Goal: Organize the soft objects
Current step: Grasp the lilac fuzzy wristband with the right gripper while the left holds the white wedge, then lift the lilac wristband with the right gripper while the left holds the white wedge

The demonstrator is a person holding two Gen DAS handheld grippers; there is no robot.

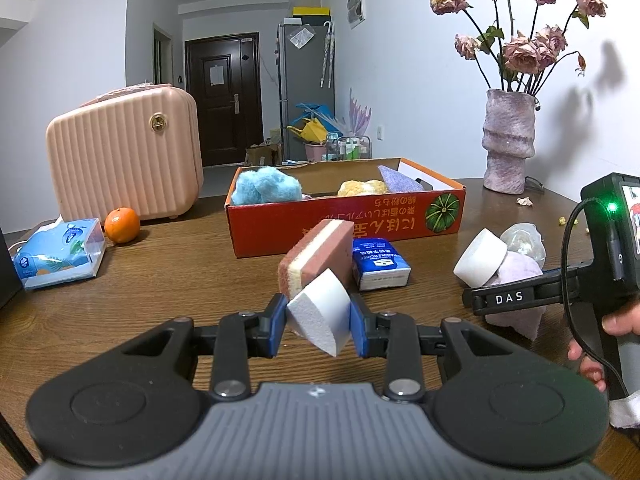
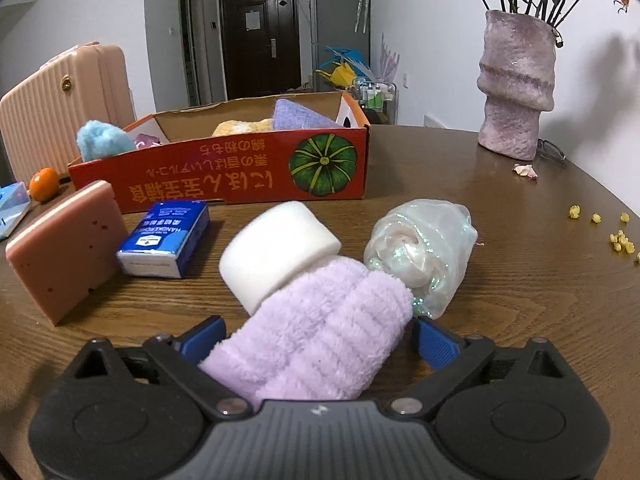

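Nearest the camera, the left gripper (image 1: 318, 318) is clamped on a white foam wedge (image 1: 318, 312), held in front of the orange cardboard box (image 1: 344, 216), the landmark here. The right gripper (image 2: 318, 344) has its jaws spread wide to either side of a lilac fluffy cloth (image 2: 320, 328); its blue pads do not look to be pressing it, so the cloth seems not yet gripped. Just beyond the cloth, still short of the box, lie a white foam block (image 2: 276, 248), a shiny translucent bundle (image 2: 424, 252), a blue tissue pack (image 2: 168, 238) and a pink layered sponge (image 2: 66, 248). Inside the box already sit a blue fluffy ball (image 1: 264, 186), a yellow soft item (image 1: 362, 188) and a lilac piece (image 1: 398, 180). I judge the sorting partly done, with several items left outside. Only the left view shows the wedge and a hand (image 1: 600, 340) holding the right tool; only the right view shows the cloth between open jaws.
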